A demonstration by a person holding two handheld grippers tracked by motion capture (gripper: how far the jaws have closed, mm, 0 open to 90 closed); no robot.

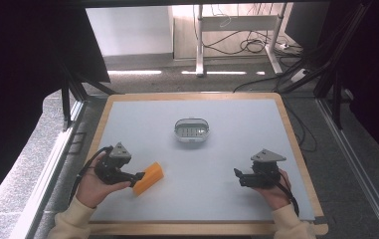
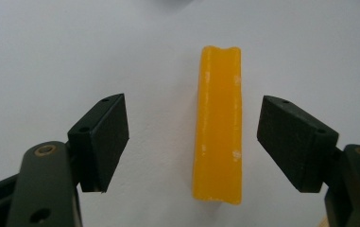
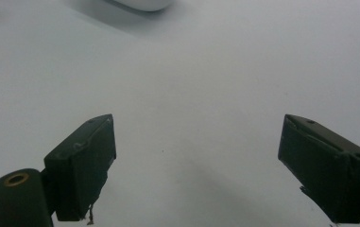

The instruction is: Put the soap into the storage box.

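Cream sleeves (image 1: 72,221); each black hand-held gripper (image 1: 140,176) carries a grey triangular plate and black cable.

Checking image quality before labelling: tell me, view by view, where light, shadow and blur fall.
High view: dark surroundings, evenly lit table, soft detail. Left gripper view: orange block fairly sharp, small glints, faint shadow on its left. Right gripper view: white dish at top edge blurred, and a soft grey shadow between the open jaws.

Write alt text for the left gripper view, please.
A yellow block lies lengthwise on a pale table, between the open black jaws of the left gripper, touching neither jaw.
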